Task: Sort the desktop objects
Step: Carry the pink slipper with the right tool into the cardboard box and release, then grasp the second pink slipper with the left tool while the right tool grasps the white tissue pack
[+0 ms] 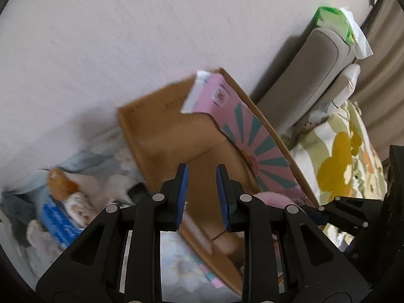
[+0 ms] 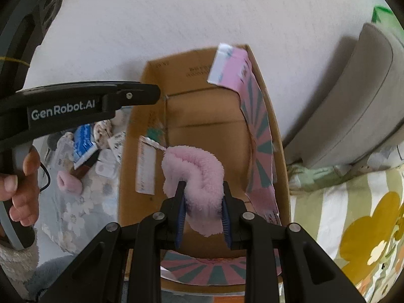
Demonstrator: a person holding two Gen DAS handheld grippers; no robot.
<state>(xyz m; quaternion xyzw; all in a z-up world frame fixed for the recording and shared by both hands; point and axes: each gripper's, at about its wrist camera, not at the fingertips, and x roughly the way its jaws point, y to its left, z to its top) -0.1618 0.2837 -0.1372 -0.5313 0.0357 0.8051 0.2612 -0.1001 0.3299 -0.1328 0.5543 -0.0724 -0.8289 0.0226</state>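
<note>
An open cardboard box (image 2: 131, 151) stands against the white wall, lined along its right wall with a pink and teal sunburst sheet (image 2: 260, 139). My right gripper (image 2: 202, 186) hangs over the box, shut on a pink fluffy cloth piece (image 2: 199, 166) that droops between its pads. In the left wrist view my left gripper (image 1: 202, 169) sits above the box (image 1: 131, 136) near its left wall, jaws drawn close with nothing between the blue pads. From the right wrist view the left gripper (image 2: 151, 94) reaches in from the left, held by a hand (image 2: 22, 176).
Left of the box, small items lie on a floral cloth: a blue packet (image 2: 84, 141), a pink fluffy ring (image 2: 69, 179), an orange object (image 1: 59, 183). A white strip (image 2: 146, 171) lies inside the box. A beige cushion (image 2: 353, 101) and yellow-flowered fabric (image 2: 366, 227) are to the right.
</note>
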